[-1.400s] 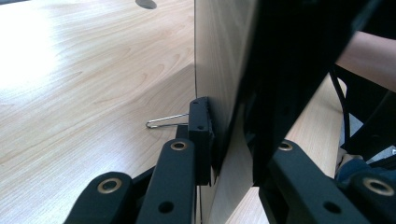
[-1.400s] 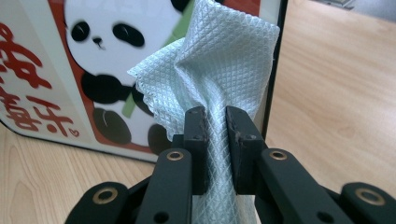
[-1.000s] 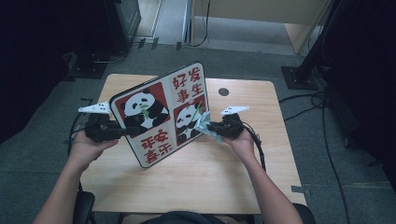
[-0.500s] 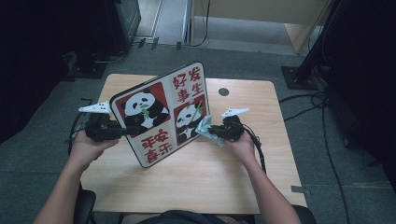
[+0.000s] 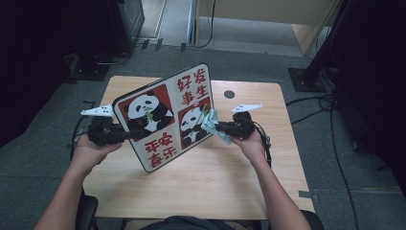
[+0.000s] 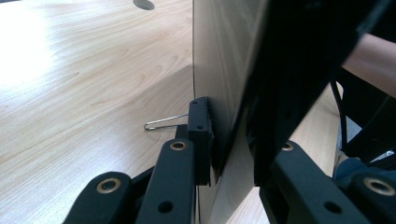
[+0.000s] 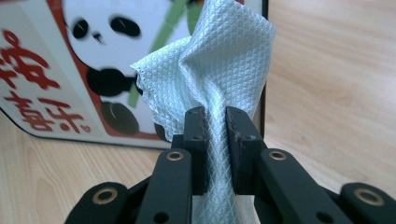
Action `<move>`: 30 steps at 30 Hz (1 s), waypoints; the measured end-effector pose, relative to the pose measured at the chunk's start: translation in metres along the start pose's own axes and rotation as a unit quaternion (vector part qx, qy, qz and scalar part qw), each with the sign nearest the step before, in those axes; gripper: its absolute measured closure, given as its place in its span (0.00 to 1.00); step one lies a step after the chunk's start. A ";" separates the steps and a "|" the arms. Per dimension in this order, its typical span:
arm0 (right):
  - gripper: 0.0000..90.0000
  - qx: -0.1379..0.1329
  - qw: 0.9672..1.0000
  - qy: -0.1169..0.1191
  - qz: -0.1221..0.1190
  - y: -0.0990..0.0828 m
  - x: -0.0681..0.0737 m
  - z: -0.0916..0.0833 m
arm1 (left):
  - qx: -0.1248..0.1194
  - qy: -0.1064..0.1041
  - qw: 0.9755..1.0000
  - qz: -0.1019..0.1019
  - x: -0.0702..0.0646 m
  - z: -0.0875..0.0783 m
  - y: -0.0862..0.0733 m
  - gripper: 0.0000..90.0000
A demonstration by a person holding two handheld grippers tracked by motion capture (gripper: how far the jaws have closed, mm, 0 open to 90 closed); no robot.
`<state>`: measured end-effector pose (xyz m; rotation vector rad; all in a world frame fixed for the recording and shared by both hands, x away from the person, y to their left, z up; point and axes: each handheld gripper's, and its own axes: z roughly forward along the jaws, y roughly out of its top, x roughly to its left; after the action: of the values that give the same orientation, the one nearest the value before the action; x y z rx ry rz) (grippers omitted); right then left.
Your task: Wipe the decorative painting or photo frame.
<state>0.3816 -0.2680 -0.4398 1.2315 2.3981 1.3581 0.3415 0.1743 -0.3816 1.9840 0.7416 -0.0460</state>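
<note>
1. The rounded rectangular panda picture board [image 5: 165,117] carries four panels: two red-backed pandas chewing green bamboo, and two white panels of red Chinese characters. The upper right panel reads "好事发生"; the lower left reads "平安喜乐", with a small heart after it.
2. The board is held on edge above the light wooden worktop [image 5: 201,187], its printed face turned up toward the person. Its long axis runs on a slant, from the low corner near the person up to the high corner at the far right, so the writing sits tilted in the high view.
3. The left claw [image 5: 125,135] is clamped on the board's left edge, its jaws narrow with the board between them. In the left gripper view the board [image 6: 224,84] is seen edge-on, one pad flat against its pale wood-grain back.
4. The right claw [image 5: 216,126] is pinched tight on a pale green waffle-textured cloth [image 5: 212,123], held at the board's right edge over the right-hand panda.
5. In the right gripper view the cloth [image 7: 212,70] rises bunched between the two jaws [image 7: 215,122] in front of the panda, with red characters on the board [image 7: 56,60] showing at the left.
6. A thin bent metal wire [image 6: 163,122] lies on the worktop beside the left claw.
</note>
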 end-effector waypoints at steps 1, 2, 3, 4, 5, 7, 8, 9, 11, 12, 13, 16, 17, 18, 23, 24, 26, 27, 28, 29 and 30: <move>0.89 -0.003 1.000 0.002 -0.004 0.003 0.002 -0.001 | 0.001 -0.001 1.000 -0.001 0.000 0.000 0.000 0.88; 0.89 -0.003 1.000 0.004 -0.008 0.006 0.003 -0.002 | 0.001 -0.001 1.000 -0.001 0.000 0.000 0.000 0.88; 0.89 -0.002 1.000 0.006 -0.010 0.009 0.005 -0.002 | 0.001 -0.001 1.000 -0.001 0.000 0.000 0.000 0.88; 0.89 0.001 1.000 0.005 -0.014 0.012 0.007 -0.003 | 0.001 -0.002 1.000 -0.001 0.000 0.000 0.000 0.88; 0.89 0.004 1.000 0.005 -0.017 0.015 0.008 -0.003 | 0.001 -0.003 1.000 -0.001 0.001 0.000 0.000 0.88; 0.89 0.004 1.000 0.006 -0.021 0.021 0.010 -0.005 | 0.001 -0.002 1.000 -0.001 0.000 0.000 0.000 0.88; 0.89 0.005 1.000 0.008 -0.024 0.025 0.011 -0.006 | 0.001 -0.002 1.000 -0.001 0.000 0.000 0.000 0.88; 0.89 0.007 1.000 0.006 -0.023 0.029 0.013 -0.008 | 0.001 -0.002 1.000 -0.001 0.000 0.000 0.000 0.88; 0.89 0.002 1.000 0.008 -0.030 0.038 0.015 -0.011 | 0.001 -0.002 1.000 -0.002 0.000 0.000 0.000 0.88; 0.89 -0.001 0.999 0.010 -0.031 0.042 0.017 -0.014 | 0.001 -0.002 1.000 -0.002 0.000 0.000 0.000 0.88; 0.89 -0.002 0.999 0.010 -0.030 0.047 0.019 -0.016 | 0.001 -0.001 1.000 -0.002 0.000 0.000 0.000 0.88; 0.89 -0.007 0.999 0.015 -0.036 0.061 0.024 -0.021 | 0.001 0.000 1.000 -0.003 -0.001 0.000 0.000 0.88; 0.89 -0.007 0.999 0.015 -0.036 0.065 0.026 -0.022 | 0.001 0.000 1.000 -0.003 -0.001 0.000 0.000 0.88; 0.89 -0.008 0.999 0.014 -0.040 0.070 0.027 -0.024 | 0.001 0.000 1.000 -0.003 -0.001 0.000 0.000 0.88; 0.89 -0.019 0.998 0.014 -0.051 0.093 0.033 -0.034 | 0.001 0.003 1.000 -0.001 -0.001 0.000 0.000 0.88; 0.89 -0.021 0.998 0.016 -0.053 0.098 0.034 -0.036 | 0.001 0.004 1.000 0.000 -0.001 0.000 0.000 0.88; 0.89 -0.022 0.998 0.018 -0.058 0.107 0.038 -0.040 | 0.001 0.004 1.000 0.000 -0.001 0.000 0.000 0.88; 0.89 -0.024 0.998 0.017 -0.062 0.112 0.039 -0.041 | 0.001 0.004 1.000 -0.001 -0.001 0.000 0.000 0.88; 0.89 -0.026 0.997 0.017 -0.066 0.117 0.041 -0.043 | 0.001 0.003 1.000 0.000 -0.001 0.000 0.000 0.88; 0.89 -0.031 0.997 0.020 -0.071 0.121 0.043 -0.045 | 0.001 0.003 1.000 -0.001 -0.001 0.000 0.000 0.88; 0.89 -0.035 0.997 0.022 -0.072 0.126 0.045 -0.047 | 0.002 0.003 1.000 0.000 -0.001 0.000 0.000 0.88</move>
<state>0.4046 -0.2346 -0.3038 1.0022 2.3934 1.4254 0.3408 0.1736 -0.3814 1.9884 0.7464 -0.0421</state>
